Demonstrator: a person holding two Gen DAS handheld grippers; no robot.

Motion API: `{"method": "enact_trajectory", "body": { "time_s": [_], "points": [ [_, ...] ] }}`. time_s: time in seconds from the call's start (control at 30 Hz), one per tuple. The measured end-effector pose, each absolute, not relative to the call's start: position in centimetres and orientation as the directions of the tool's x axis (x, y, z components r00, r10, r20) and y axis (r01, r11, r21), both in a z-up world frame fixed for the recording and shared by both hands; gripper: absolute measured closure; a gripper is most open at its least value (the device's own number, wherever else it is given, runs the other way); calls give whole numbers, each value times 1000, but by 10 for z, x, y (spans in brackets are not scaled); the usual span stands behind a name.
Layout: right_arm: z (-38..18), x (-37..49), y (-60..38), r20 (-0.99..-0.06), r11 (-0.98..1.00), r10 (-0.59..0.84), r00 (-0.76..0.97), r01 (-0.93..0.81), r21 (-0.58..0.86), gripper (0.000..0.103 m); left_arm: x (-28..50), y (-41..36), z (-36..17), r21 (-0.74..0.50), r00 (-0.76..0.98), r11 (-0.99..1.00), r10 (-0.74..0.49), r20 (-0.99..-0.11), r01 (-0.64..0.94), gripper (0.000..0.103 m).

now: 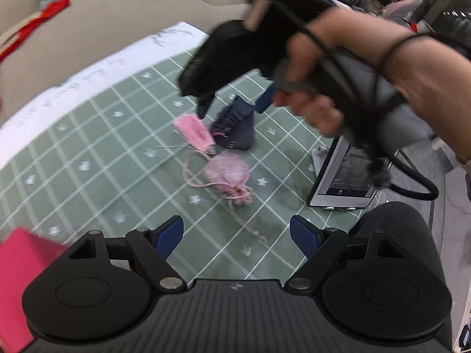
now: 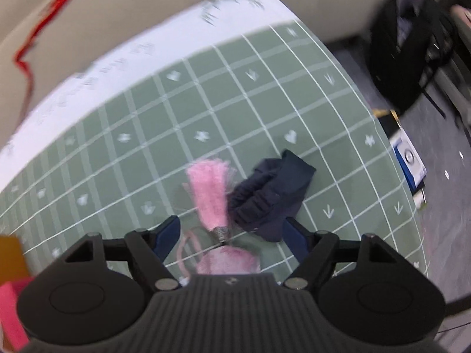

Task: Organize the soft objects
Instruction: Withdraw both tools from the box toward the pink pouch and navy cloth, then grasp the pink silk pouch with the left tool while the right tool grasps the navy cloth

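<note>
A pink tassel (image 1: 194, 131) (image 2: 210, 195), a dark navy cloth (image 1: 235, 128) (image 2: 269, 198) and a pale pink drawstring pouch (image 1: 229, 176) (image 2: 228, 261) lie together on the green checked tablecloth (image 1: 103, 147) (image 2: 206, 103). My left gripper (image 1: 237, 235) is open and empty, near the cloth's front edge, short of the pouch. My right gripper (image 2: 231, 231) is open above the tassel's cap and the cloth's near edge; it also shows in the left wrist view (image 1: 229, 103), hovering over the tassel and cloth.
A red box (image 1: 17, 279) (image 2: 11, 309) sits at the left front. A tablet (image 1: 344, 176) stands at the table's right edge. A beige sofa (image 1: 117, 14) lies behind the table. A black backpack (image 2: 412, 58) sits on the floor at right.
</note>
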State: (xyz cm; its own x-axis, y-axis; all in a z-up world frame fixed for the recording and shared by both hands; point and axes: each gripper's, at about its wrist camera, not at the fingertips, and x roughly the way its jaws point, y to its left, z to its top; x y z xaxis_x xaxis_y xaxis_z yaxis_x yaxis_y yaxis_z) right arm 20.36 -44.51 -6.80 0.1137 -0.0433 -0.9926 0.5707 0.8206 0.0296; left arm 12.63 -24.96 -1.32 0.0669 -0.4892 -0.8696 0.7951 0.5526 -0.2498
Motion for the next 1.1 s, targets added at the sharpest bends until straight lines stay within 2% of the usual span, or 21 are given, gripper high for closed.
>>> {"method": "enact_trajectory", "body": {
  "time_s": [0.07,0.3,0.4,0.5,0.53,0.57,0.67,0.97,1.03,1.1],
  "points": [
    [-84,208,-452,-994,794,-81,73,608,-20,35,125,-264,-27,-258,51,541,-490,-870,800,7],
    [-117,209,-468,-992,744,-128,7,662,-92,37,129,-295,-72,-305,-6,544,-483,-876,782,7],
    [-122,208,-471,-991,741,-130,28,667,-78,46,130,-301,-83,-289,4,549,-470,-883,784,7],
    [-125,207,-470,-995,744,-84,55,668,-26,67,135,-303,-89,-303,8,560,-483,-875,771,7],
    [-124,208,-469,-996,748,-71,57,663,-16,82,137,-305,-89,-295,21,567,-484,-875,769,7],
    [-125,209,-467,-997,754,-67,42,656,-23,92,137,-307,-88,-266,51,568,-480,-876,779,7],
    [-129,207,-468,-997,776,-73,18,630,-45,93,131,-319,-89,-185,114,535,-478,-871,824,7],
    [-125,199,-485,-998,766,-33,46,643,4,97,128,-354,-119,-122,162,559,-432,-887,820,7],
    [-123,196,-486,-998,766,-35,57,643,10,97,128,-358,-124,-110,177,568,-425,-888,815,13],
    [-119,193,-487,-997,772,-35,69,636,17,97,132,-362,-130,-107,184,577,-423,-887,810,28]
  ]
}}
